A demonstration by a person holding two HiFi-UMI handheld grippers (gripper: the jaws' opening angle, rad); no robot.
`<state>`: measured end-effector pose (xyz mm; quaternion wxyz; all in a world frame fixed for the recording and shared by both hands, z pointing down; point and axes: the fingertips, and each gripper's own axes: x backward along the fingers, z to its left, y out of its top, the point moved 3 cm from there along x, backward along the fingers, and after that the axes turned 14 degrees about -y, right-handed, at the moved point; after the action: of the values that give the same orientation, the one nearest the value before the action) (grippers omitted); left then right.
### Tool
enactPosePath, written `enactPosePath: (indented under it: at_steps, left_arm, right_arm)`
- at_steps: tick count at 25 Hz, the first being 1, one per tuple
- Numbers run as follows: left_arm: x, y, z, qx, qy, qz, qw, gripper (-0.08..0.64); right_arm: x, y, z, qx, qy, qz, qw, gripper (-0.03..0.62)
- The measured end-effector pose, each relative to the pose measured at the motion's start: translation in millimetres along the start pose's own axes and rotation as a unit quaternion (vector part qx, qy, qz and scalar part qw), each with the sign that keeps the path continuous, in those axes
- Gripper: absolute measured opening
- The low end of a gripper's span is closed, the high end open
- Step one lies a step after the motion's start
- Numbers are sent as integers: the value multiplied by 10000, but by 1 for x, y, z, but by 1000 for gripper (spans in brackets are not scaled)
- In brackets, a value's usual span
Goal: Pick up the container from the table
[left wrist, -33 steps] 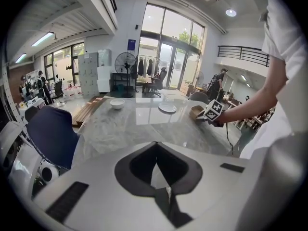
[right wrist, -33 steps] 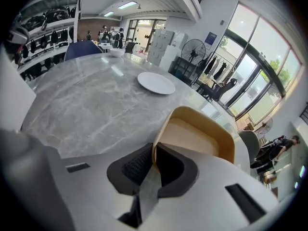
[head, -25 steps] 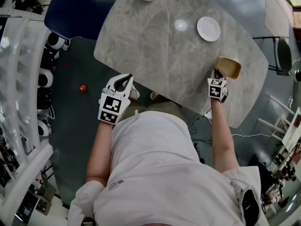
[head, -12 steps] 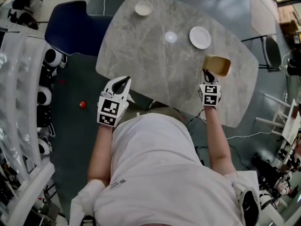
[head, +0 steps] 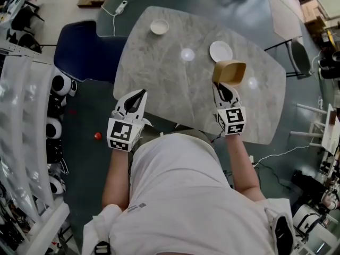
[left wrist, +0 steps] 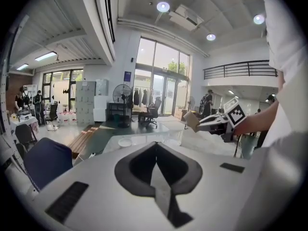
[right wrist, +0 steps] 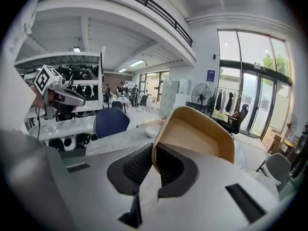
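Container (head: 229, 72), tan, is now up off the table (head: 175, 89). Earlier it sat at the near-right edge; now it hangs tilted over the top, just beside the white plate (head: 220, 51) in head view. R gripper (head: 219, 86) is clamped on its rim, w/ one wall btwn the pads. L gripper (head: 139, 95) is pinched together, empty, and higher than before, by the table's near-left edge. Small bowl (head: 159, 26) sits at the far side, blue chair (head: 85, 49) left of the table, red bit (head: 98, 136) on the floor.
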<state>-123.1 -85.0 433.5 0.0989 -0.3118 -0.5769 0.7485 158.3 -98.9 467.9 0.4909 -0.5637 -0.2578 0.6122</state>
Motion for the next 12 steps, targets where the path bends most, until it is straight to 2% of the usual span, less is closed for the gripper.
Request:
enactPosePath:
  at_steps: [7,12]
  left_arm:
    - [6,44,9,-434,-202,-562,9973,2]
    - [9,65,12,-677,-320,-828,9937,2]
  right_arm:
    - [29,67,31,59,355,-836,9959,31]
    - [43,94,47,-14,481,-1281,9906,31]
